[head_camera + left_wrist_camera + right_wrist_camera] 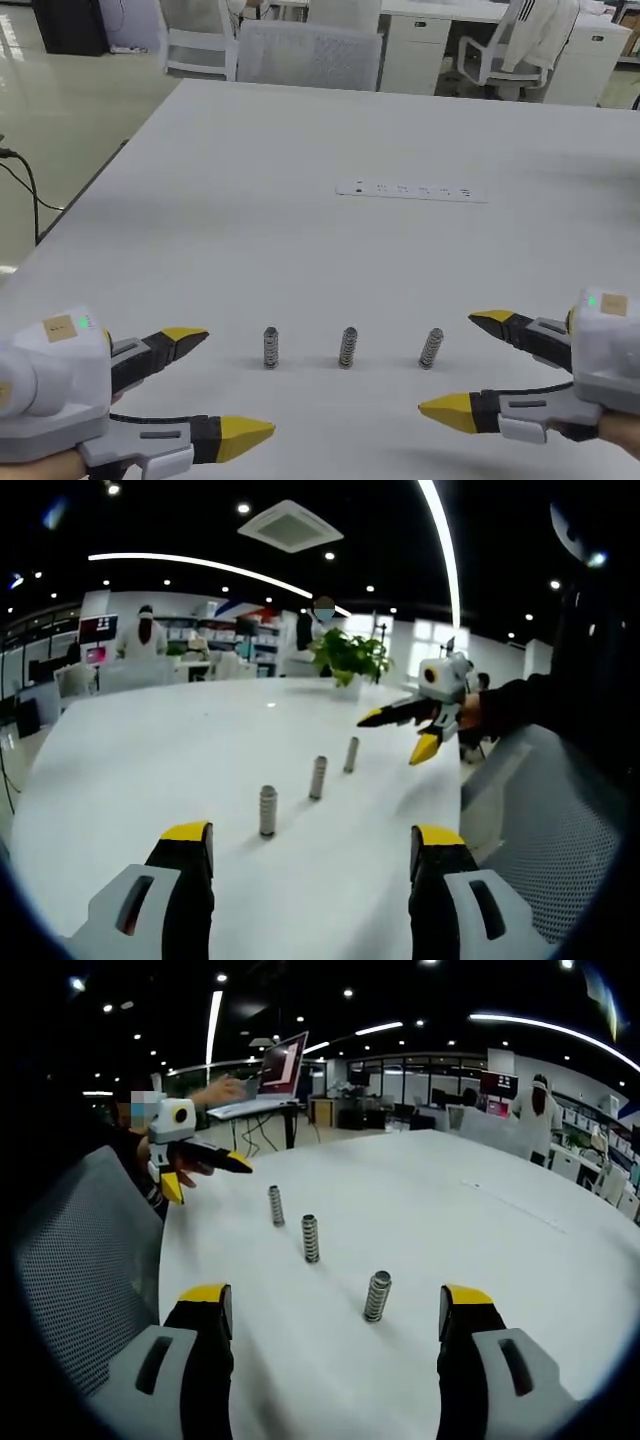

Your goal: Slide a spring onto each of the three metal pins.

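Note:
Three upright pins stand in a row on the white table (300, 150), each with a spring coiled around it: left (271, 347), middle (347, 347), right (431, 348). My left gripper (215, 385) is open, a little left of the row and empty. My right gripper (470, 365) is open just right of the right pin, also empty. In the left gripper view the nearest spring (268, 811) stands ahead between the jaws, and the right gripper (400, 730) shows beyond the row. In the right gripper view the nearest spring (377, 1296) stands ahead, with the left gripper (205, 1178) beyond.
A white power strip (410, 190) lies flat further back on the table. Office chairs (310, 50) and desks stand past the far edge. The table's left edge (90, 185) drops to the floor with a black cable.

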Tool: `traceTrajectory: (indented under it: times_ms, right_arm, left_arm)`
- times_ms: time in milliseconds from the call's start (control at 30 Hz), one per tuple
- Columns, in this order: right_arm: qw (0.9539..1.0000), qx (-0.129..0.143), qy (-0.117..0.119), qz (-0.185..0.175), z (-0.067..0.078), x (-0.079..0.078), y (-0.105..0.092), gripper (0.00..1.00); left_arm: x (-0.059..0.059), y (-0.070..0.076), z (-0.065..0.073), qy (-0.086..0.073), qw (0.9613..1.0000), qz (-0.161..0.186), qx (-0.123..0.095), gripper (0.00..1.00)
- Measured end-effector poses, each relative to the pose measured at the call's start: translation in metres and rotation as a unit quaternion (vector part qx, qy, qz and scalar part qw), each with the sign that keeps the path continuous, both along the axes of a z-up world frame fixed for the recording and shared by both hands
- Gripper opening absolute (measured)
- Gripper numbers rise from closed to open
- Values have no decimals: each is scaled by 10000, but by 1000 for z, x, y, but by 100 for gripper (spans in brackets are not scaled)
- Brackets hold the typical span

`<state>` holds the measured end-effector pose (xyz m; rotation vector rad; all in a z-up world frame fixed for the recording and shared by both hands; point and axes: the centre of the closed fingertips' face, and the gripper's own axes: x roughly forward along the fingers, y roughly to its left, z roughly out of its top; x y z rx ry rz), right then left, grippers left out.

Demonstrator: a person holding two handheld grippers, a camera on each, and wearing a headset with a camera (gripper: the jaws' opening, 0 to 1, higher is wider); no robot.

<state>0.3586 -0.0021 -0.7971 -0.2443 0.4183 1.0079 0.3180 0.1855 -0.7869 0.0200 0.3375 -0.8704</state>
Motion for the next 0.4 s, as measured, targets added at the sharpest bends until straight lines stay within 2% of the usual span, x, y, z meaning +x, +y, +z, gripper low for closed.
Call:
traceTrajectory:
  times_ms: [400]
  right_arm:
    - [10000, -57, 56, -52, -3, 1, -2, 84]
  left_arm:
    - [0, -2, -1, 21, 10000, -23, 9, 77]
